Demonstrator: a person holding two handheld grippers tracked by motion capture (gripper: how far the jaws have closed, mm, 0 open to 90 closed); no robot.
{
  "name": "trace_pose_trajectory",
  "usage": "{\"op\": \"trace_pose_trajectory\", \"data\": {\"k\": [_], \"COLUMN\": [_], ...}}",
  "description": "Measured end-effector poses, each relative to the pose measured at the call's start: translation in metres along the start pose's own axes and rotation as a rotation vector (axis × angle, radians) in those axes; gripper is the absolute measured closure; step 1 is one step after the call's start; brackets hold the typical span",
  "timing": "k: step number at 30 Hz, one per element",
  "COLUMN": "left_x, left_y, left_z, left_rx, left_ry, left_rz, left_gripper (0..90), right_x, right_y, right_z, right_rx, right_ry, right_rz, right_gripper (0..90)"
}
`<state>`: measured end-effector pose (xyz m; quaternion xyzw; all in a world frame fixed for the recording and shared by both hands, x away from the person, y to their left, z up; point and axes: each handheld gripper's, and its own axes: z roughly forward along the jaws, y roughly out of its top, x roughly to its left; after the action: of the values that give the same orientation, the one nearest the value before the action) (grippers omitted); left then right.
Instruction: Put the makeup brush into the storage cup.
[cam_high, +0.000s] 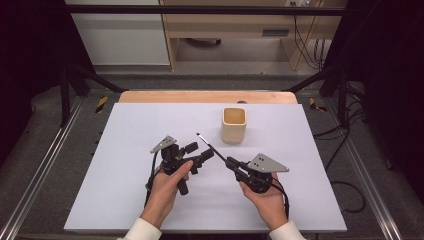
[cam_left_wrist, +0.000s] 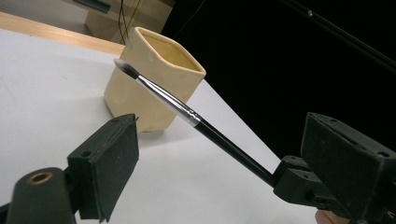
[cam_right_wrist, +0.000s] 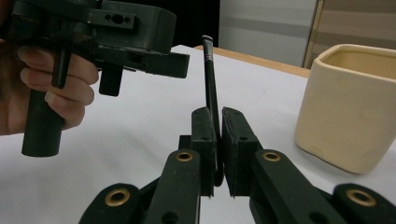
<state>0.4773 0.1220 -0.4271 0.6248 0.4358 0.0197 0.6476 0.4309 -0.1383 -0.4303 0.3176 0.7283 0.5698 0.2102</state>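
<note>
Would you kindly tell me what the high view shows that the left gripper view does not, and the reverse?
The high view alone shows both hands, the left gripper, the whole white board and the floor around it. The left gripper view alone shows the brush's silver ferrule and dark bristle tip close up. Both show the cream cup and the brush held in the right gripper.
</note>
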Motion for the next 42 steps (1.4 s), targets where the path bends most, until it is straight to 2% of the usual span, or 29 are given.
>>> {"op": "trace_pose_trajectory", "data": {"k": [6,7,8,14,25,29,32,42], "left_x": [-0.0007,-0.0008,-0.0008,-0.0012,-0.0010,-0.0002,0.0004,0.0028], "left_y": [-0.0005,-0.0003,-0.0003,-0.0009,-0.0021,-0.0032,-0.0038,-0.0049], "left_z": [0.0017,0.0018,0.0019,0.0034,0.0048,0.0047,0.0043,0.0033], "left_rx": [-0.002,-0.003,-0.004,0.001,-0.008,-0.004,-0.011,-0.017], "left_ry": [-0.008,-0.008,-0.008,-0.005,0.006,0.010,0.013,0.019], "left_rz": [-0.015,-0.023,-0.028,-0.014,-0.038,-0.046,-0.054,-0.073], "left_gripper": [11.8,15.8,15.8,17.7,27.6,38.8,42.6,47.8], "right_x": [0.0005,0.0006,0.0006,0.0011,0.0028,0.0032,0.0033,0.0050], "right_y": [0.0001,0.0001,0.0001,-0.0002,-0.0005,-0.0007,-0.0008,-0.0018], "right_z": [0.0004,0.0006,0.0006,0.0014,0.0030,0.0032,0.0033,0.0053], "right_rx": [0.000,0.000,0.000,0.000,0.001,0.004,0.005,0.011], "right_ry": [0.000,0.000,0.000,0.003,0.004,0.007,0.008,0.015], "right_rz": [0.000,0.000,0.000,-0.005,-0.005,-0.006,-0.005,-0.009], "right_gripper": [83.9,83.9,83.9,83.8,83.8,83.8,83.9,83.8]}}
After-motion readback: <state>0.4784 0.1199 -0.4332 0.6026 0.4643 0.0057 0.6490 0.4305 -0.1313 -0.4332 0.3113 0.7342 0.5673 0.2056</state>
